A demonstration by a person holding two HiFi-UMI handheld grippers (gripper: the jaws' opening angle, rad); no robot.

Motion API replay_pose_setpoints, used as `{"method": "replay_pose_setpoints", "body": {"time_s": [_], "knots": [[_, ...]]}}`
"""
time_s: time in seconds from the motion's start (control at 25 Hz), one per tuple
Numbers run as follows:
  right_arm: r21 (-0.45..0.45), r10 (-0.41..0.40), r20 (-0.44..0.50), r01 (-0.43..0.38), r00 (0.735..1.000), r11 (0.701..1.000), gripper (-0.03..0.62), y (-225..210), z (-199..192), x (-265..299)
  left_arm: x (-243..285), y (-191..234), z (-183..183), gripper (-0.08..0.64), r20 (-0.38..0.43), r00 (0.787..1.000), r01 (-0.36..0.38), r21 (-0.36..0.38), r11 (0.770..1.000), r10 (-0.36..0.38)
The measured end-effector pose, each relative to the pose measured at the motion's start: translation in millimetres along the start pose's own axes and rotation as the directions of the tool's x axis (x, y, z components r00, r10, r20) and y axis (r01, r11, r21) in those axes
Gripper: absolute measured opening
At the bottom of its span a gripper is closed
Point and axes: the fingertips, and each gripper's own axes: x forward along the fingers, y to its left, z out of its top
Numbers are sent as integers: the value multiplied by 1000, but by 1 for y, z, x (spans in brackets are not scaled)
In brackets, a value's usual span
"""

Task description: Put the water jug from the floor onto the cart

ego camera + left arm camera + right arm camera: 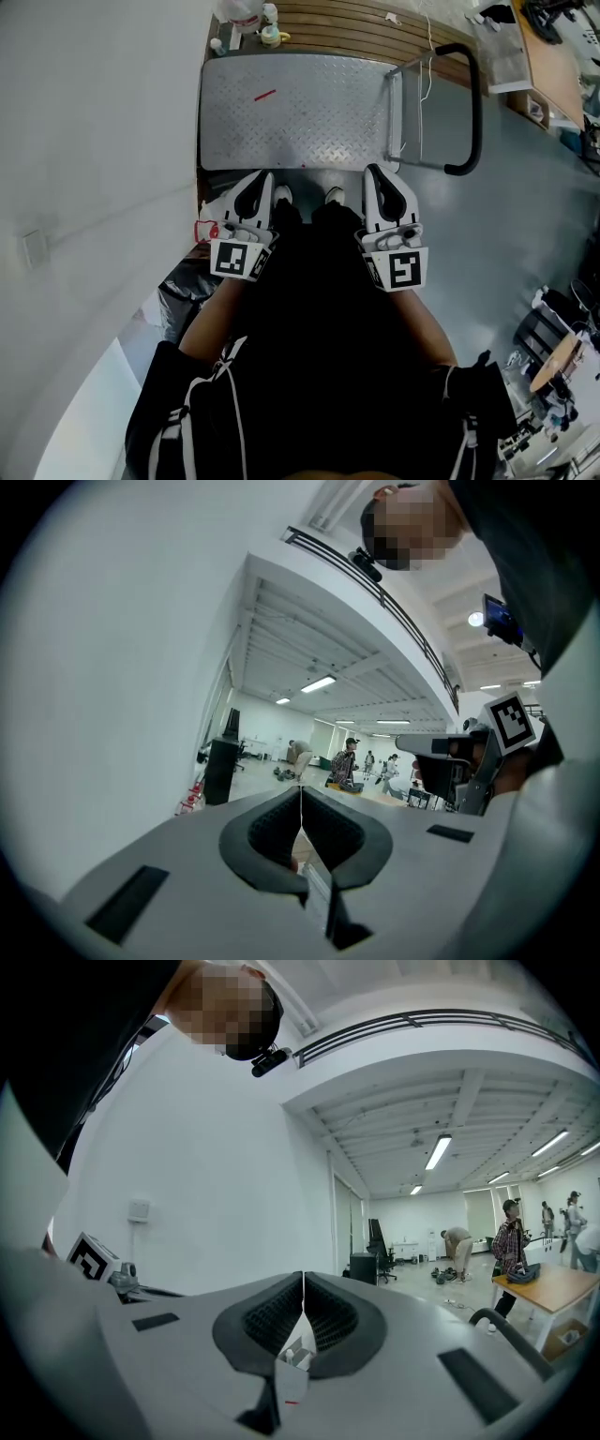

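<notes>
**Both grippers shut and empty, jug not yet lifted**

Nearest me, I hold the left gripper (261, 186) and the right gripper (378, 183) side by side at waist height, roughly level and pointing towards the cart. Each has its jaws pressed together with nothing between them, and each gripper's own view bears that out. I judge this a ready stance before the reach.

Low on the left a black bag (183, 281) slumps on the floor against the wall, and I cannot tell what is in it. Just beside the left gripper, on the floor by the cart's near left corner, is what I take for the water jug (217, 208). It shows as a pale body with a red part, and too little of it is in view to be sure. My shoes (281, 195) stand at the cart's near edge.

The cart (300, 131) has a bare deck but for a thin red thing (265, 94) towards its far left, so there is room for the jug. Its handle (466, 103) rises at the right edge.

Beyond it lies a slatted wooden platform (356, 28). A few bottles (270, 36) stand at its near left corner, contents unclear
</notes>
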Motion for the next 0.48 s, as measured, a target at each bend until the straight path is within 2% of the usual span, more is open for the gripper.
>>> {"method": "replay_pose_setpoints", "body": {"time_s": [0.28,0.48], "knots": [[8,32,-28,-32,999,999,20,17,-5,16,-33,63,-30,18,-56,991,-122,3,993,122],[-7,59,-30,-59,998,998,20,37,0,26,-60,100,-65,20,-148,973,-185,-23,982,180]]}}
